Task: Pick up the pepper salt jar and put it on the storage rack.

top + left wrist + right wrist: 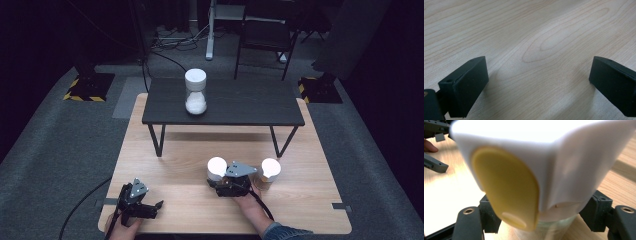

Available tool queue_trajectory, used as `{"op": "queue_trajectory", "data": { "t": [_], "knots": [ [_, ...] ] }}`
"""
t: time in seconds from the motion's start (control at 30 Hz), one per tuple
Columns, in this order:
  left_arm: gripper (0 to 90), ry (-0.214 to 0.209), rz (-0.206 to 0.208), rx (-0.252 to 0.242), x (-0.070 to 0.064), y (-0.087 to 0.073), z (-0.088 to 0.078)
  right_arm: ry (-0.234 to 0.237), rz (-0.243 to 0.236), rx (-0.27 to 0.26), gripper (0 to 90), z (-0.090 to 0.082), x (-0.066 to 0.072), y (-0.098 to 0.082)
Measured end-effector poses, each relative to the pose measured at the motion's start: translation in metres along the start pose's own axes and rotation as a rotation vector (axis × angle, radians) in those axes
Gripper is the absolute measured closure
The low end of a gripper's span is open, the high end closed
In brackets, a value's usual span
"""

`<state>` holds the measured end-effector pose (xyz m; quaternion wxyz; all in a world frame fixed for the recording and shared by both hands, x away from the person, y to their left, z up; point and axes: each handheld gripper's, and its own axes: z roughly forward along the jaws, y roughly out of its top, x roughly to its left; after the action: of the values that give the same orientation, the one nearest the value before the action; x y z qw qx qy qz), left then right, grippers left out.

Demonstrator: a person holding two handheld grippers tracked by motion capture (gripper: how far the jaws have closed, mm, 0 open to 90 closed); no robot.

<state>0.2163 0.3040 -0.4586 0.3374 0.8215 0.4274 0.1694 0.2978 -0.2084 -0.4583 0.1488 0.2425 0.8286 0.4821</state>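
Right hand-held gripper [226,181] pinching a white-lidded jar [217,169] at about 5 o'clock on the desk [165,200], jaws pressed against the glass body just under the white lid with its yellow flap [506,187]. Second white-lidded jar [270,171] just beside, toward 3 o'clock. Left hand-held gripper [150,206] at 7 o'clock, jaws spread wide over bare wood, holding nothing.
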Motion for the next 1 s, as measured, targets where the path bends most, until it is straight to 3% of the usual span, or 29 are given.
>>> {"op": "queue_trajectory", "data": {
  "t": [0.23, 0.37, 0.6, 0.7, 1.0],
  "knots": [
    [2.2, 0.002, -0.002, 0.001, 0.000, 0.000, 0.000, 0.019, 0.002, 0.004, 30.0, -0.010, 0.002, 0.019],
    [2.2, 0.008, -0.008, 0.002, -0.001, 0.001, 0.000, 0.022, 0.022, -0.018, 30.0, -0.022, 0.001, 0.031],
    [2.2, 0.007, -0.007, 0.003, -0.001, 0.001, 0.000, 0.016, 0.010, -0.047, 29.9, -0.040, -0.001, 0.055],
    [2.2, 0.007, -0.007, 0.003, -0.001, 0.001, 0.000, 0.022, 0.030, -0.064, 29.9, -0.047, -0.006, 0.062],
    [2.2, 0.008, -0.008, 0.003, -0.001, 0.001, 0.000, -0.009, 0.013, -0.095, 29.9, -0.076, -0.015, 0.094]
  ]
}}
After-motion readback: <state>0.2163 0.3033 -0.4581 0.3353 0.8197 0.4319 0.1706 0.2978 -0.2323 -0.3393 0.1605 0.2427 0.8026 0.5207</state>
